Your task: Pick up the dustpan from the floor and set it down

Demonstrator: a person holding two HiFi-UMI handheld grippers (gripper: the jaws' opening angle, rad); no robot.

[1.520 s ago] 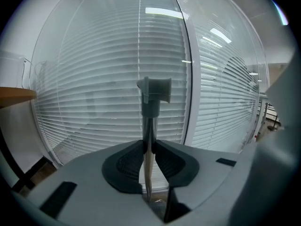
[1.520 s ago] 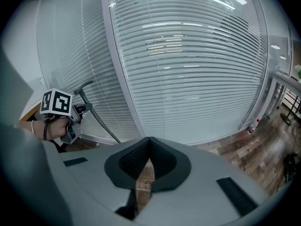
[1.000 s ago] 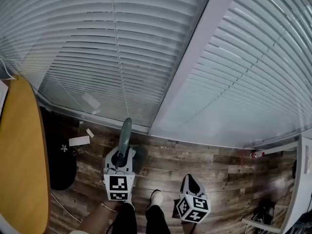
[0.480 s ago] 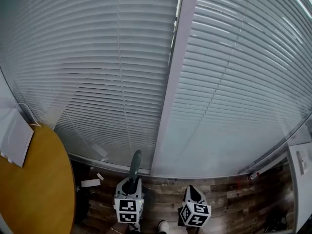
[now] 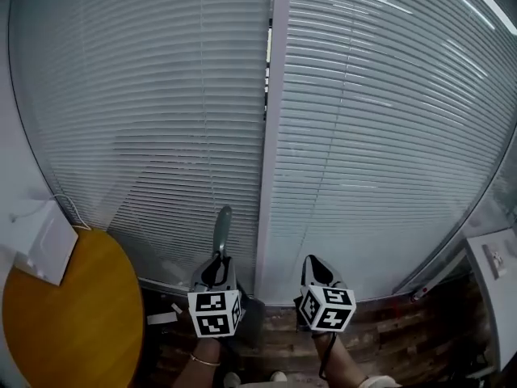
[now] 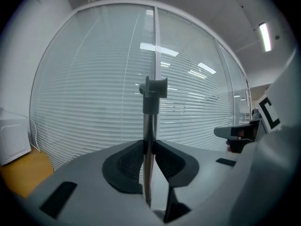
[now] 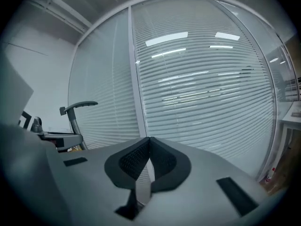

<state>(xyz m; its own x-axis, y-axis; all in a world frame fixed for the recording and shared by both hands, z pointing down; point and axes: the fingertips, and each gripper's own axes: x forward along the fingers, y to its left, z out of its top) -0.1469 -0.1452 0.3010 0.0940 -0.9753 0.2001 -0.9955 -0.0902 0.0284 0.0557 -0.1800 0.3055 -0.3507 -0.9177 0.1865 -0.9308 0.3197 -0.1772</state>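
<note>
Jaws of the left gripper (image 6: 149, 149) are clamped on the thin shaft of the dustpan (image 6: 150, 112), which stands upright between the pads with its hooked grip end above; jaws of the right gripper (image 7: 149, 147) are pressed together with nothing between them. What changed: a second ago the head view showed mostly wood floor (image 5: 388, 338) with both grippers low over it. Now the blinds (image 5: 161, 136) and the window post (image 5: 271, 136) fill the view and only a strip of floor is left at the bottom, so both grippers have come up together. The dustpan has risen with the left one, in the same grip on the shaft. A dark shape hanging under the left marker cube is probably the pan; its contact with the floor cannot be told, though it looks clear. For the task this reads as pickup done, set-down still to come, and no target spot is obvious. A round wooden bench (image 5: 73, 322) with a white box (image 5: 48, 245) sits at left, and paper scraps (image 5: 161, 318) lie on the floor near the wall. Writing: none readable. Only the black-and-white square markers on the two cubes, no brand or label anywhere.
</note>
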